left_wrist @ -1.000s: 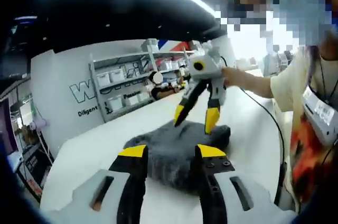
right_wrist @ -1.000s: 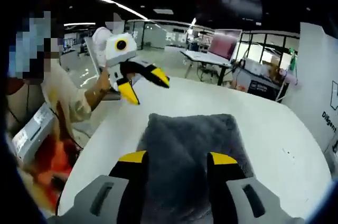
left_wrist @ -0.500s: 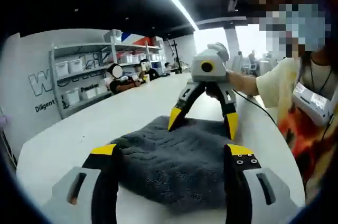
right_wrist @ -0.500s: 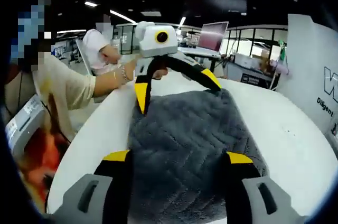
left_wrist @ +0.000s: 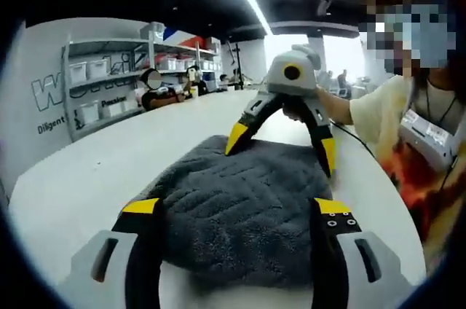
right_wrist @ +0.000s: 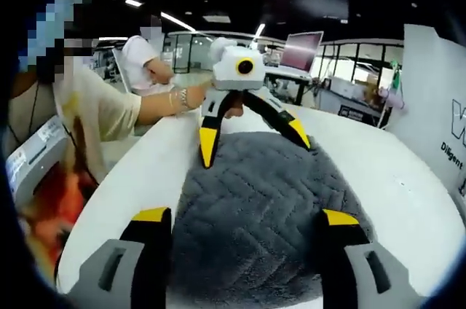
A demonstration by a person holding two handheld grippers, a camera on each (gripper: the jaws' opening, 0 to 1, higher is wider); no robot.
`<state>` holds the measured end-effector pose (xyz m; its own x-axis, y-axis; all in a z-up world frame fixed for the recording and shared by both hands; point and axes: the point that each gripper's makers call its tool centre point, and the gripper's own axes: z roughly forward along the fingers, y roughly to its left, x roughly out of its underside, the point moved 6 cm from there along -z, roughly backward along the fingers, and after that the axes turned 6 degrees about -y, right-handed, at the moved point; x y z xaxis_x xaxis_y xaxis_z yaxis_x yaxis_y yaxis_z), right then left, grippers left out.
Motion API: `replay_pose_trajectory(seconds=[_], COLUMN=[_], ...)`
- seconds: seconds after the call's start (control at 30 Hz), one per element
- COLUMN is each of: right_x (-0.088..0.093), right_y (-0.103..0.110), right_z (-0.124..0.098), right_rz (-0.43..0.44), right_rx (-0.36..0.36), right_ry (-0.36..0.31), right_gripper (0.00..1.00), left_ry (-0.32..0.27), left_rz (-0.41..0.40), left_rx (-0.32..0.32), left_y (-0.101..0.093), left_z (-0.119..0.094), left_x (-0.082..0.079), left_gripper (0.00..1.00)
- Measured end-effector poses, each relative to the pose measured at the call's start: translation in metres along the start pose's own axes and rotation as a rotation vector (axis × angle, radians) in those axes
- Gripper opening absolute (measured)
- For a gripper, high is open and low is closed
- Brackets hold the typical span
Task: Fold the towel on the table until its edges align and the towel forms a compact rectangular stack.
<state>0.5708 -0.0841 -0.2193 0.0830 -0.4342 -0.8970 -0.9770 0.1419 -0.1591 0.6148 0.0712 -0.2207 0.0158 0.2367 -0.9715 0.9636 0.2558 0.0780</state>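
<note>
So both grippers, left gripper (left_wrist: 231, 210) and right gripper (right_wrist: 246, 217), have jaws spread wide, straddling opposite ends of the folded fluffy dark grey towel (left_wrist: 244, 203) on the white table (left_wrist: 87, 178).

I see the towel (left_wrist: 244, 210) as dark charcoal grey, its pile pressed into a zigzag chevron pattern. The surface (left_wrist: 87, 178) under it is plain white. My left tool (left_wrist: 231, 214) has black jaws capped yellow on a light grey body; the right tool (right_wrist: 246, 221), likewise. At two o'clock, a cream sleeve (left_wrist: 375, 108).
</note>
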Motion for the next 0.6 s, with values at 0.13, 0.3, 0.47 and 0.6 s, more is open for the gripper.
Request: replay_pose_trajectory(seconds=[0.13, 0.3, 0.47, 0.6], right_x=[-0.013, -0.029, -0.013, 0.012], right_y=[-0.003, -0.017, -0.024, -0.029], right_z=[-0.009, -0.029, -0.031, -0.030], right_rz=[-0.048, 0.019, 0.075, 0.097], right_rx=[0.037, 0.086, 0.047, 0.016], right_ry=[-0.042, -0.151, -0.134, -0.067], right_gripper=[0.97, 0.92, 0.87, 0.77], left_ry=[-0.024, -0.103, -0.116, -0.044], left_rz=[-0.021, 0.002, 0.009, -0.026], left_rx=[-0.012, -0.009, -0.022, -0.018], left_y=[0.000, -0.003, 0.003, 0.004], left_z=[-0.006, -0.016, -0.023, -0.019], left_x=[-0.004, -0.020, -0.020, -0.002], left_gripper=[0.84, 0.90, 0.91, 0.91])
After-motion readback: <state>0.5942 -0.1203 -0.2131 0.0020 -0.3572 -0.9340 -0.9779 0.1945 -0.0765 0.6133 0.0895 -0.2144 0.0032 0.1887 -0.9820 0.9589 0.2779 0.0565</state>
